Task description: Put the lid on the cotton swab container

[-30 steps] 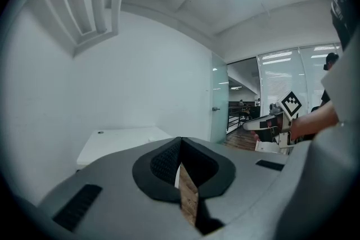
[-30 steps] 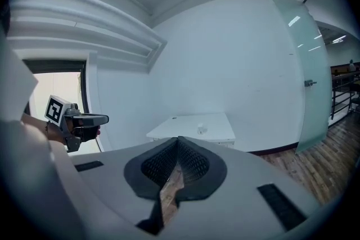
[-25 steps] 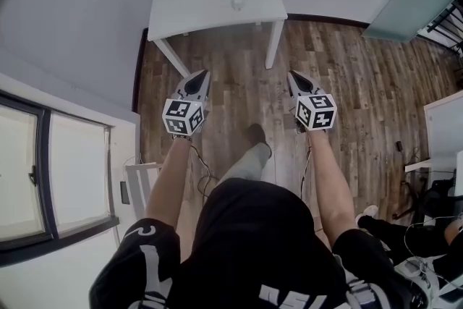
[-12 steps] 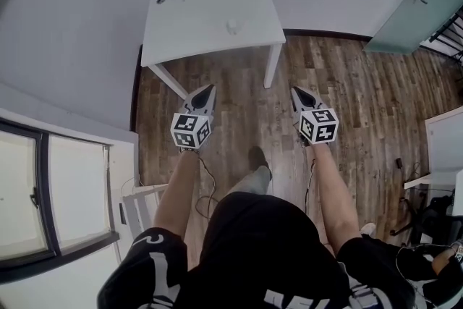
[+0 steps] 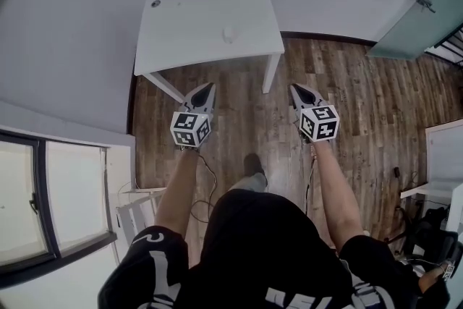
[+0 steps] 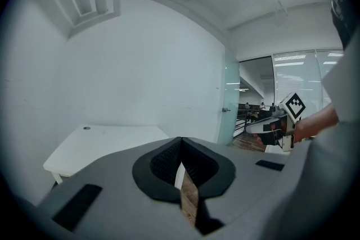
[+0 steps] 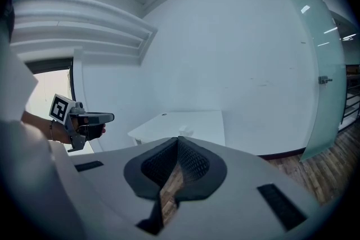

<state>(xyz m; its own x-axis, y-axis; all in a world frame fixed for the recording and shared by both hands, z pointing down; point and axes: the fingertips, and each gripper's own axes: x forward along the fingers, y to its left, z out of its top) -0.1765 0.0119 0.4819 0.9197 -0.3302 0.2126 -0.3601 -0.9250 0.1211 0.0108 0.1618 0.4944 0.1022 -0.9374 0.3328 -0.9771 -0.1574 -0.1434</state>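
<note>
A white table (image 5: 188, 25) stands by the pale wall (image 5: 72, 11) on a wood-plank floor (image 5: 354, 105); a window (image 5: 51, 192) lies left, a frosted glass door (image 5: 427, 18) right

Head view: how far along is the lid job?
Nothing looks done. In hand: nothing; the left gripper and right gripper are both shut and empty, over the wooden floor, short of the white table. To do: reach the table, where a small white object and a dark dot lie apart, too small to identify, then the whole capping.
</note>
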